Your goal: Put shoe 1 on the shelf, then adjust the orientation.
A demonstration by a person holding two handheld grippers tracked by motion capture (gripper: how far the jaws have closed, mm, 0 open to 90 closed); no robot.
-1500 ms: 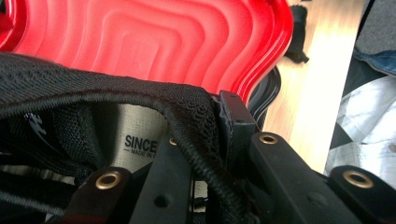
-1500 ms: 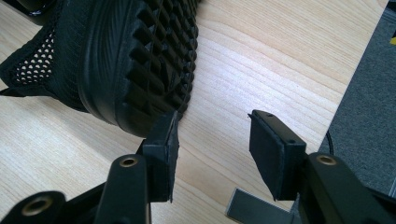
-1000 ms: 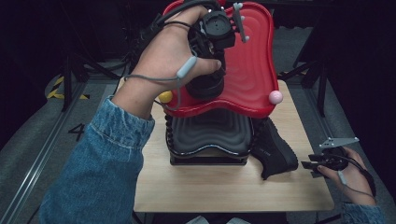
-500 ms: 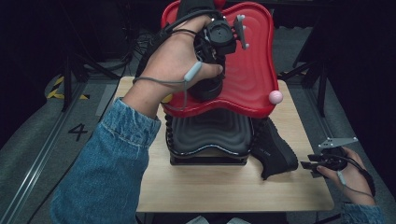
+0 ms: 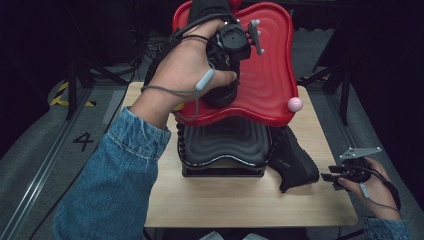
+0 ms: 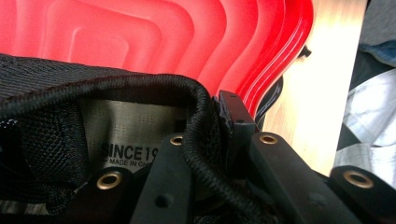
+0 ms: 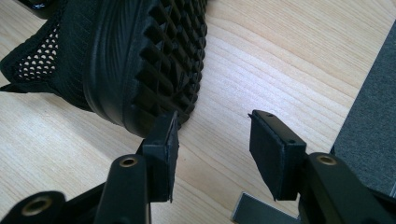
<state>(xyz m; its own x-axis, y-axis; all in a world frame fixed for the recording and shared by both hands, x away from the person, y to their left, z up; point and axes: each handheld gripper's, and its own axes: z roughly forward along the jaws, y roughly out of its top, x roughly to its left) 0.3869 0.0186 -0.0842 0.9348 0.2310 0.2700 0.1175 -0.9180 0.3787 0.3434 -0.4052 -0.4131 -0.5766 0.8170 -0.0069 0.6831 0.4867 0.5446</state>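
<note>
Black shoe (image 5: pixel 222 95) — up on the red tray (image 5: pixel 270 75), with its opening under the person's left hand. Pinched at the padded collar (image 6: pixel 201 116) by the left gripper (image 6: pixel 203 123), jaws pressed together with one inside the shoe and one outside. Hard to tell whether the sole rests on the tray or hangs just over it. Red tray itself perched on a black ribbed tray (image 5: pixel 225 142) in the middle of the desk (image 5: pixel 240 200), with a small pink ball (image 5: pixel 295 104) at its near rim.

Looks like the step of putting this first shoe on the tray, almost done. Next move, most likely: set the sole flat on the red plastic, spread the jaws, and lift straight up so the collar does not snag.

Second black shoe (image 5: pixel 292 160) — lying on its side on the desk, just beside the black tray. Right gripper (image 7: pixel 212 135) low over the wood close to its knobbly sole (image 7: pixel 163 70), jaws spread wide, holding nothing. Needs a small push forward and a pinch on the rim of that shoe to carry it up too.
</note>
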